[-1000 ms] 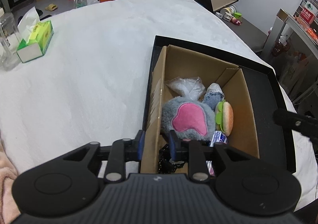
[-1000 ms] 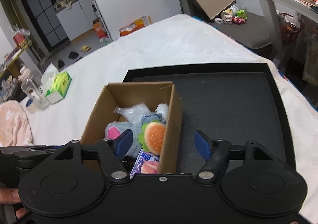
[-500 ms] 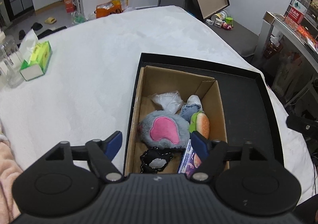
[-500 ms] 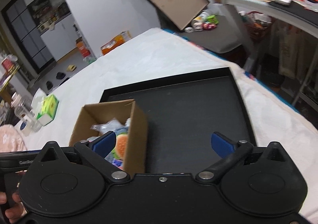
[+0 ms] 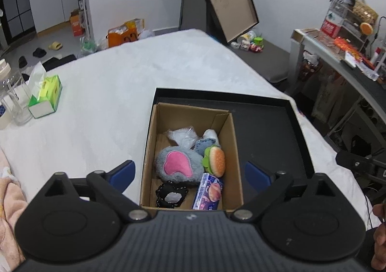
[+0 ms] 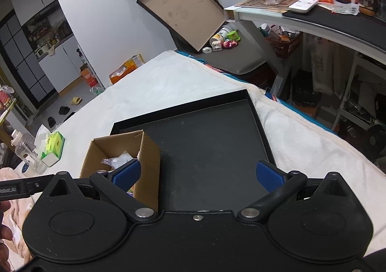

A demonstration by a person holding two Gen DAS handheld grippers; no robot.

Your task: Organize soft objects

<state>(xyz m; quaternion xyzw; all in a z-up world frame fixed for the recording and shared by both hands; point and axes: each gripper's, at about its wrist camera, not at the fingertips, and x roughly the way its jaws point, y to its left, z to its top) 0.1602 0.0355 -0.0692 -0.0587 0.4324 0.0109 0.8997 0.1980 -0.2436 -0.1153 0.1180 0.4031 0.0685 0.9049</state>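
Observation:
A brown cardboard box (image 5: pixel 149 151) stands in the left part of a shallow black tray (image 5: pixel 265 132) on the white bed cover. Inside lie a grey plush with a pink patch (image 5: pixel 177 164), a burger toy (image 5: pixel 217 157), a clear bag (image 5: pixel 182 136), a denim piece (image 5: pixel 205 145), a printed packet (image 5: pixel 208 192) and a black frilly item (image 5: pixel 171 194). My left gripper (image 5: pixel 190 173) hovers above the box's near end, its jaws opening wide, touching nothing. My right gripper (image 6: pixel 197 173) hangs open and empty over the tray (image 6: pixel 212 146), right of the box (image 6: pixel 149 158).
A green tissue box (image 5: pixel 45 97) and a clear glass (image 5: pixel 14 100) stand at the bed's left. Pink cloth (image 5: pixel 9 199) lies at the near left. A cluttered desk (image 5: pixel 337 59) runs along the right, past the bed edge. A hand (image 5: pixel 378 235) shows at the lower right.
My left gripper let go of the box's near wall, spread wide and rose. My right gripper opened fully and drew off to the right, away from the box's right wall.

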